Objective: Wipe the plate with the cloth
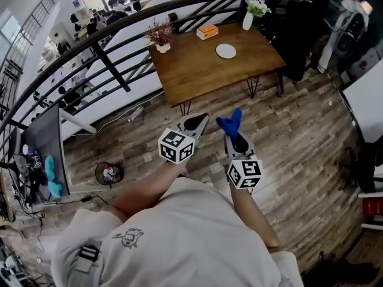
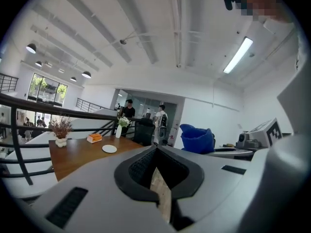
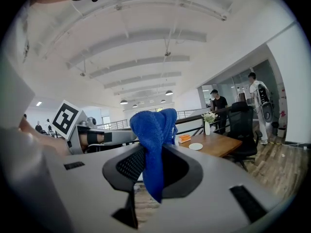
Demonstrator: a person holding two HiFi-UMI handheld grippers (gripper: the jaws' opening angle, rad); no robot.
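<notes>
A small white plate [image 1: 225, 51] lies on the brown wooden table [image 1: 197, 70] ahead of me; the plate [image 2: 109, 149] also shows in the left gripper view and, as a plate [image 3: 196, 146], in the right gripper view. My right gripper [image 1: 232, 126] is shut on a blue cloth [image 1: 230, 123], which bunches up above the jaws; the cloth [image 3: 154, 140] fills the middle of the right gripper view. My left gripper [image 1: 197, 122] is shut with nothing in it. Both grippers hang over the wooden floor, well short of the table.
On the table stand a dried-plant pot [image 1: 160, 37], an orange box [image 1: 207, 31] and a white vase with flowers [image 1: 249, 15]. A black railing [image 1: 114, 40] curves past the table's far side. A black chair [image 1: 299, 34] stands at its right. A bin [image 1: 108, 173] sits on the floor at left.
</notes>
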